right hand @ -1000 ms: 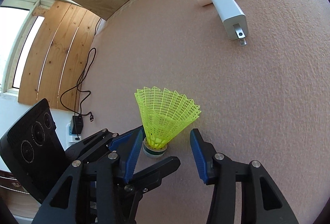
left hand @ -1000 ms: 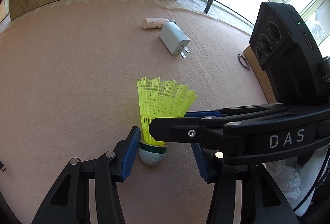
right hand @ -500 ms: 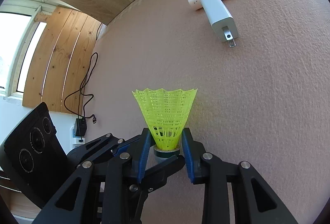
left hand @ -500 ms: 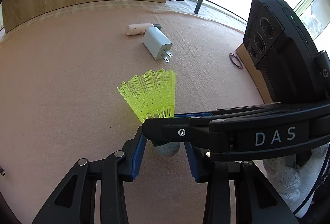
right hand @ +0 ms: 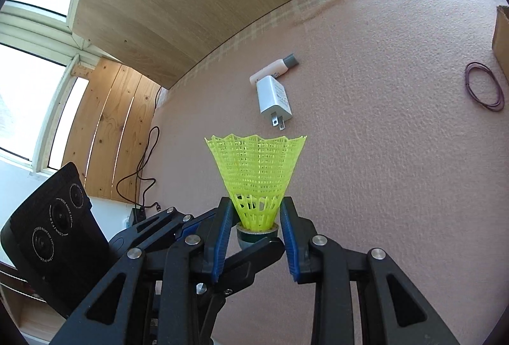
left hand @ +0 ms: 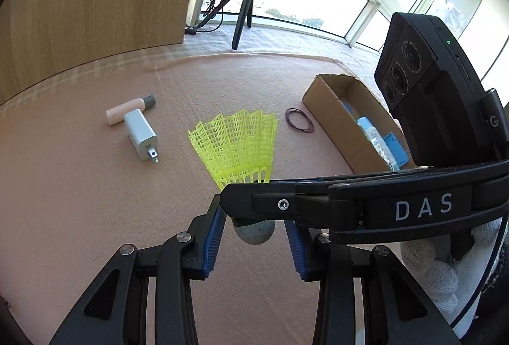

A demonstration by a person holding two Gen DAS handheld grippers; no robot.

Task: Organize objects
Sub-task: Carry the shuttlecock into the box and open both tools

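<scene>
Right claw (right hand: 254, 227): gripping yellow shuttlecock (right hand: 256, 173) at its base, lifted above the pink surface (right hand: 381, 186). Left claw (left hand: 254, 233): spreading open around its cork. Charger (right hand: 274, 101) lying at 12 o'clock.

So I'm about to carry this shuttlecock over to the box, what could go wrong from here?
The right gripper pinches only the base of the shuttlecock, so its rounded cork could slip out. The left gripper brackets the cork too, apparently not clamped, and could knock it loose. The cardboard box already holds items, so space looks tight.
</scene>
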